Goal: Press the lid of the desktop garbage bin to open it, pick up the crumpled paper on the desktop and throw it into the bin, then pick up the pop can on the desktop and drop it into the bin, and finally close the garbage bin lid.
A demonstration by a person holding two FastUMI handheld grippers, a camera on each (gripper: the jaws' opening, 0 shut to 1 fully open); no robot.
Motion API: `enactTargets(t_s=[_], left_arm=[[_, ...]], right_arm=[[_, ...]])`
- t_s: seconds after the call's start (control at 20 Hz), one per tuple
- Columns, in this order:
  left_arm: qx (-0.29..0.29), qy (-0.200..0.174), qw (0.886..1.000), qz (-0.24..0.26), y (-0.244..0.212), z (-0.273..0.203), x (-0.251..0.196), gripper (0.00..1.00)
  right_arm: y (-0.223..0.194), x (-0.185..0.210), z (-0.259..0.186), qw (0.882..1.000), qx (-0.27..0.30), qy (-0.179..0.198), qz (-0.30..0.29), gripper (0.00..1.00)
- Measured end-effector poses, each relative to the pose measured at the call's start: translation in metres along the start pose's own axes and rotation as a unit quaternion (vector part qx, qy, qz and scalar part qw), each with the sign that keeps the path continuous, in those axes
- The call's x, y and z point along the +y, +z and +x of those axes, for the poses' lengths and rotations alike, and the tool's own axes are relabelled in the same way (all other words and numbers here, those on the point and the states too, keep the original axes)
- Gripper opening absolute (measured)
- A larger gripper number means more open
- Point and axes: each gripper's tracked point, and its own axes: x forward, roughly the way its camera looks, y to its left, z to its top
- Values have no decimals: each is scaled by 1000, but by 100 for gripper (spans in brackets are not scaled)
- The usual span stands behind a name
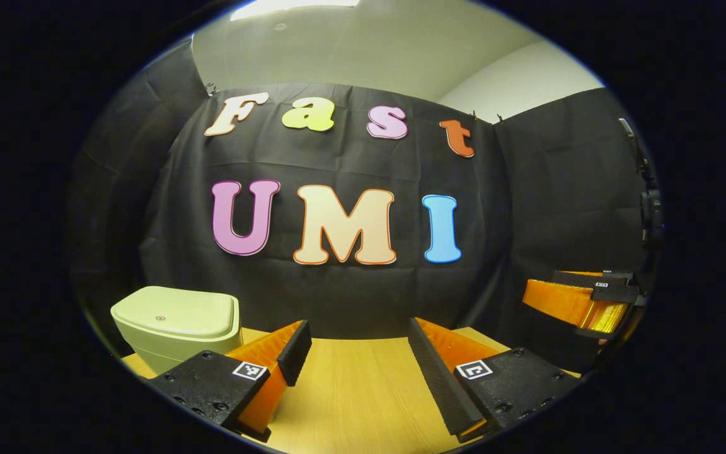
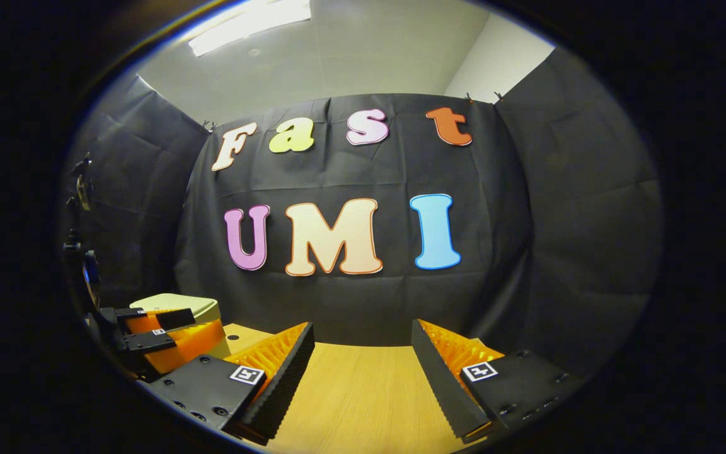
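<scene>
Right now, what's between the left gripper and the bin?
Nothing: in the left gripper view, only bare table lies between the left gripper and the closed bin.

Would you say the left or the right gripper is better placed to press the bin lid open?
Probably left. The garbage bin, lid shut, sits just beyond the left gripper. From the right gripper, the bin stands farther off, partly behind the left gripper. Both are open.
</scene>
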Motion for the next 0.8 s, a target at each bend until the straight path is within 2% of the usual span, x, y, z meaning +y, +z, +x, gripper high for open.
enactTargets(t_s=[0.5, 0.8], left_arm=[[-3, -45, 999, 2, 8, 8, -33, 93], [-8, -51, 999, 8, 16, 12, -36, 93]], right_arm=[[13, -13, -6, 1000, -18, -21, -8, 98], [17, -14, -7, 999, -23, -22, -6, 98]])
